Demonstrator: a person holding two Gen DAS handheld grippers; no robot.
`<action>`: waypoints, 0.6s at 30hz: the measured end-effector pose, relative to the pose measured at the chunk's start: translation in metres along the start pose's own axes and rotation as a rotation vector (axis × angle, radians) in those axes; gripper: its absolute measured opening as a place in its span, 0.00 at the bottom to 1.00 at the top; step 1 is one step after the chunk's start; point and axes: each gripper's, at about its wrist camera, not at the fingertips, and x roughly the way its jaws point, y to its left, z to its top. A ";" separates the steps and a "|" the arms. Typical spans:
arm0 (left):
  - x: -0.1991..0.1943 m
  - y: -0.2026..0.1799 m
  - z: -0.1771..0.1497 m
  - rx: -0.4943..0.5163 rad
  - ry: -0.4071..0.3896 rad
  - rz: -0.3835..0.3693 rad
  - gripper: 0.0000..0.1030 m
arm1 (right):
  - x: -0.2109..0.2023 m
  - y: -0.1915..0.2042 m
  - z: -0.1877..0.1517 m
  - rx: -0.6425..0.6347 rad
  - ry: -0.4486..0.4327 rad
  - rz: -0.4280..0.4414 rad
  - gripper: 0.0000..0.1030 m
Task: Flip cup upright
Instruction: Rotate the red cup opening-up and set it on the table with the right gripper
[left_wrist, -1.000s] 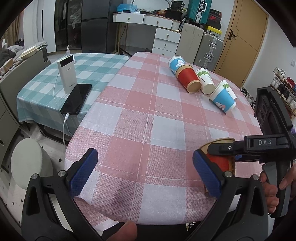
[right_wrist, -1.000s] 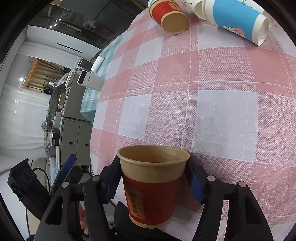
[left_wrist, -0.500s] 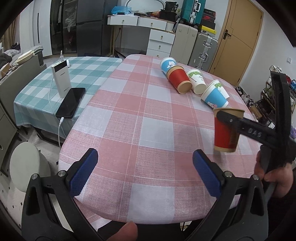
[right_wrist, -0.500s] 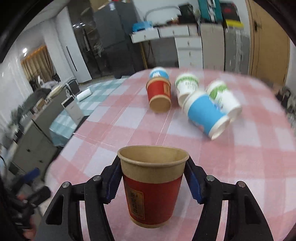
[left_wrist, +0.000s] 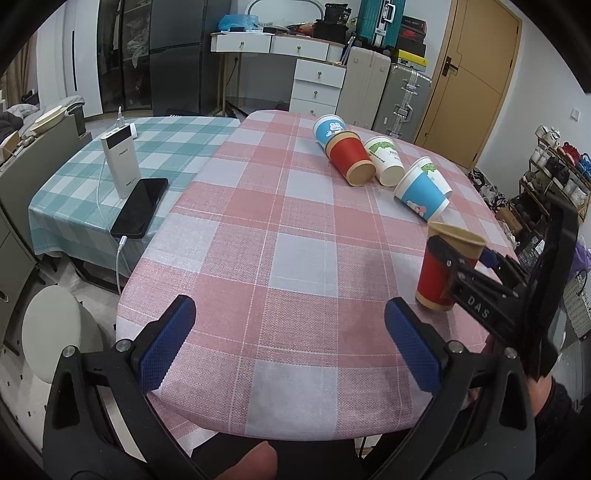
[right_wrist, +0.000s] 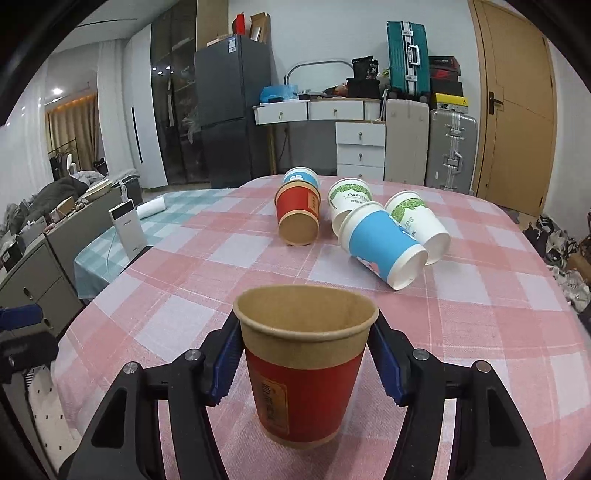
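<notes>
A red paper cup (right_wrist: 301, 373) with a brown rim stands upright, mouth up, between the blue pads of my right gripper (right_wrist: 304, 360), which is shut on it. In the left wrist view the same cup (left_wrist: 441, 271) sits with its base on the pink checked tablecloth (left_wrist: 280, 229) near the right edge, gripped by the right tool. My left gripper (left_wrist: 291, 341) is open and empty over the table's near edge. Several other cups lie on their sides at the far end: a red one (right_wrist: 297, 214), a blue one (right_wrist: 382, 245) and white ones (right_wrist: 417, 223).
A second table with a green checked cloth (left_wrist: 110, 166) stands to the left, bearing a white power bank (left_wrist: 121, 160) and a black phone (left_wrist: 139, 206). A white stool (left_wrist: 55, 332) is at the near left. Drawers, suitcases and a door stand behind.
The right gripper turned the red cup from tilted to upright, moved it away from the table's near edge and lowered it onto the cloth at the right. The left gripper stayed open.
</notes>
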 end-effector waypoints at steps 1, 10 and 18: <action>-0.002 0.000 -0.001 0.001 -0.002 0.005 0.99 | -0.003 0.001 -0.003 -0.006 -0.005 -0.002 0.64; -0.011 -0.001 -0.001 -0.006 0.000 0.018 0.99 | -0.020 -0.004 -0.025 0.041 0.030 0.035 0.66; -0.027 -0.010 0.027 0.028 -0.071 -0.007 0.99 | -0.036 -0.014 -0.030 0.078 0.057 0.053 0.91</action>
